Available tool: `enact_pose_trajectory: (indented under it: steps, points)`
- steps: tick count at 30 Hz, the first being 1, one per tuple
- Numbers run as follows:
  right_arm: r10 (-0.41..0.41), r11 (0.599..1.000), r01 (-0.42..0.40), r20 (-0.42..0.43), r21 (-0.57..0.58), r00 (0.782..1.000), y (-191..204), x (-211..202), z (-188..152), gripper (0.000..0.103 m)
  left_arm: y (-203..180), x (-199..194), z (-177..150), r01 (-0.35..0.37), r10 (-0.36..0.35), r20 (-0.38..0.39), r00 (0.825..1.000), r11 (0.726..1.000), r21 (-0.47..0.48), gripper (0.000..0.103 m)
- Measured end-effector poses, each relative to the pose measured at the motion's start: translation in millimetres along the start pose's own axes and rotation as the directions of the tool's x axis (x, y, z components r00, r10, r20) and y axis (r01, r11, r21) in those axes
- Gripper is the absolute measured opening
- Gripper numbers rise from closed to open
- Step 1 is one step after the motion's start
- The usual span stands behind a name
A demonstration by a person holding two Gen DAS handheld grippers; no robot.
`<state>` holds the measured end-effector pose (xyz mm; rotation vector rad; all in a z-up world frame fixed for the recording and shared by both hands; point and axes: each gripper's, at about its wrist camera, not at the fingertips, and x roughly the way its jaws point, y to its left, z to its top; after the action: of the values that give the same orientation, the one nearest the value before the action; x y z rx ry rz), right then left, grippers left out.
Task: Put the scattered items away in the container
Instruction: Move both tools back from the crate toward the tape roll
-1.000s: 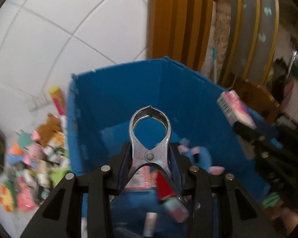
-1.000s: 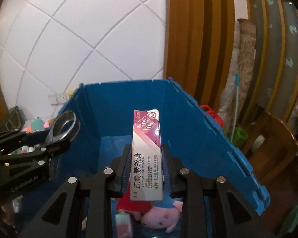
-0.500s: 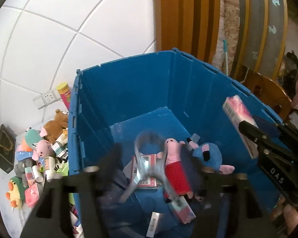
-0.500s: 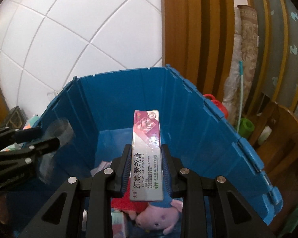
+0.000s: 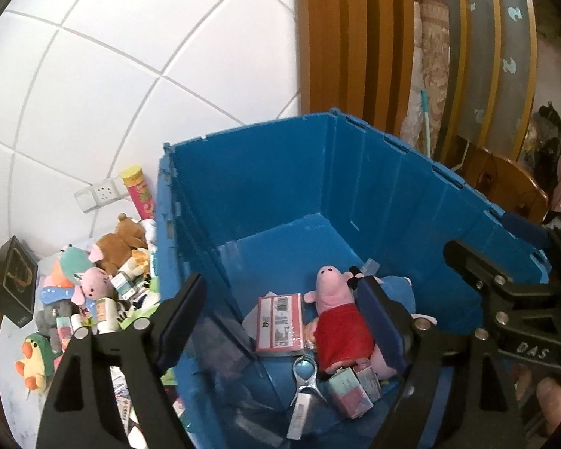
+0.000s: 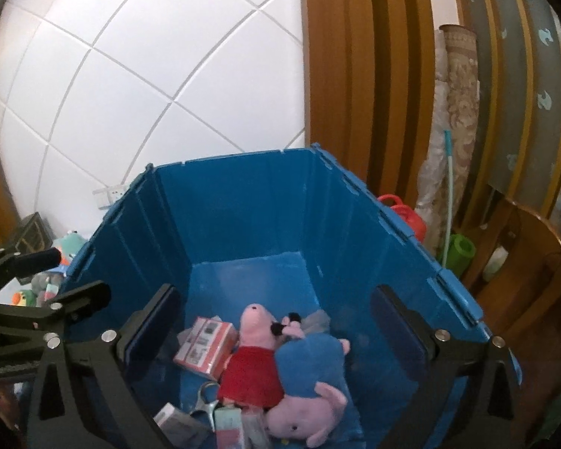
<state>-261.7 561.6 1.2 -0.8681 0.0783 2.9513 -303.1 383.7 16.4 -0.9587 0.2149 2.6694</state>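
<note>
The blue crate (image 5: 265,172) (image 6: 243,202) stands open under both grippers. My left gripper (image 5: 286,310) is open and empty above its left part. My right gripper (image 6: 276,321) is open and empty above its middle; it also shows in the left wrist view (image 5: 505,299). On the crate floor lie a pink pig plush in a red dress (image 5: 336,321) (image 6: 256,355), a blue plush (image 6: 310,359), a pink box (image 5: 279,318) (image 6: 205,348), the metal clip (image 5: 306,374) (image 6: 205,404) and small boxes (image 5: 351,389). Several toys and packs (image 5: 93,292) lie scattered left of the crate.
A white tiled wall (image 5: 131,75) is behind. A pink tube can (image 5: 140,194) and a socket strip (image 5: 101,196) stand by the crate's left corner, a black box (image 5: 13,284) farther left. Wooden panels (image 6: 374,75), a red jug (image 6: 404,217) and a wooden chair (image 6: 523,262) are at the right.
Both grippers opened. The metal clip dropped from my left gripper and the pink and white carton dropped from my right gripper into the crate. Both views pulled back a little.
</note>
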Motion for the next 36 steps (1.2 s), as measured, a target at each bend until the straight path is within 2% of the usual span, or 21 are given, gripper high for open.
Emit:
enact_pose_trajectory:
  steps: [8,14,19,24,31,36]
  points:
    - [0.042,0.999,-0.041,0.031,-0.003,0.999,39.2,-19.6,-7.7,0.103,50.7,-32.3,-33.5,-0.109,0.11,0.05,0.993,0.994,-0.017,0.085]
    - [0.134,0.991,-0.135,0.072,0.001,0.988,84.6,-36.3,-19.5,0.103,123.6,-49.9,-87.0,-0.2,0.203,0.023,0.979,0.976,-0.09,0.085]
    - [0.23,0.973,-0.23,0.083,-0.019,0.97,138.6,-42.6,-32.5,0.103,191.2,-55.4,-142.3,-0.267,0.263,-0.044,0.964,0.951,-0.154,0.085]
    - [0.324,0.944,-0.32,0.048,-0.074,0.945,206.5,-39.2,-46.5,0.103,255.4,-52.7,-202.9,-0.34,0.314,-0.154,0.937,0.92,-0.197,0.085]
    - [0.389,0.911,-0.389,-0.03,-0.137,0.921,297.6,-23.5,-74.1,0.103,319.9,-53.2,-269.2,-0.384,0.325,-0.26,0.909,0.896,-0.221,0.085]
    - [0.397,0.903,-0.411,-0.117,-0.129,0.91,343.0,1.7,-107.8,0.103,351.7,-42.9,-302.3,-0.374,0.297,-0.298,0.907,0.894,-0.246,0.085]
